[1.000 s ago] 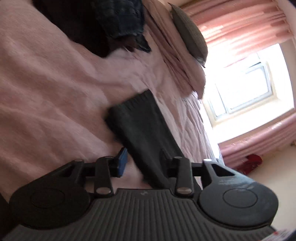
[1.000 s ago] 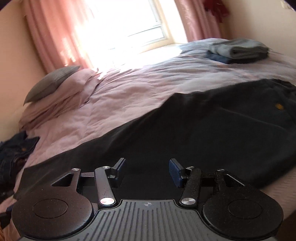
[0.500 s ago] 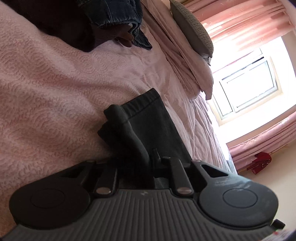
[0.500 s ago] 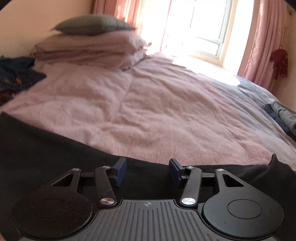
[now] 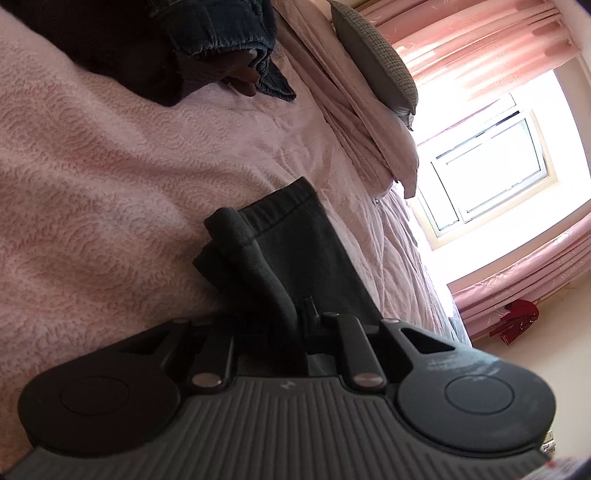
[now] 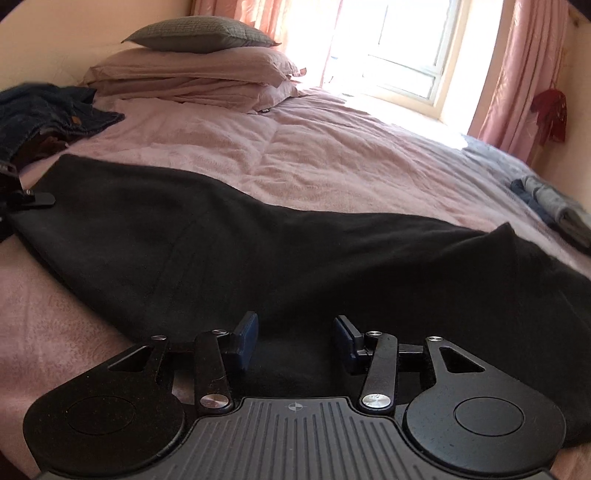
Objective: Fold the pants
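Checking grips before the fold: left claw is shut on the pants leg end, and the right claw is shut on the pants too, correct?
Not quite. The left claw is shut on the black pants, but the right wrist view shows the right claw open, its fingers apart above the fabric and gripping nothing.

A home bedroom. A wide bed (image 6: 332, 147) in a pink textured cover is filling the right wrist view, with stacked pillows (image 6: 199, 74) sitting at 11 o'clock and a grey cushion (image 6: 199, 35) lying on top. Daylight is pouring through a window (image 6: 399, 55) at 1 o'clock, pink curtains (image 6: 517, 74) hanging beside it. Folded clothes (image 6: 554, 206) are resting at 3 o'clock.
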